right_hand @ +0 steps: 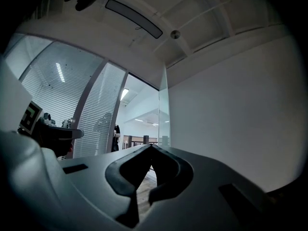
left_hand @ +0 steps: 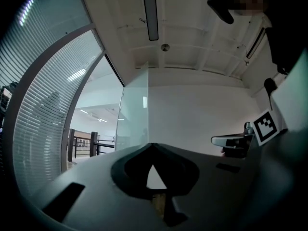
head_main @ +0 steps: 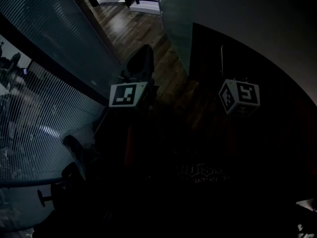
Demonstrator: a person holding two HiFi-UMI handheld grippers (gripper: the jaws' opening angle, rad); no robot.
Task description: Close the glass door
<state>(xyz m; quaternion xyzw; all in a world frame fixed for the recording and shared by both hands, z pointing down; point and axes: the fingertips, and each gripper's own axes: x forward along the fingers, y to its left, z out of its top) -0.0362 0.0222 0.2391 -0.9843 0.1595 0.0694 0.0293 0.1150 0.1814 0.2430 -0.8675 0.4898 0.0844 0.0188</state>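
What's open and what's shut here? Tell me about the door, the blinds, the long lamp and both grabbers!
glass door: open, standing away from its frame, neither gripper on it
blinds: down
ceiling lamp: off
left gripper: shut, nothing between its jaws
right gripper: shut, nothing between its jaws

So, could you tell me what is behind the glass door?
Through the glass door, a bright hall; a dark railing beside it. The left gripper hides the floor.
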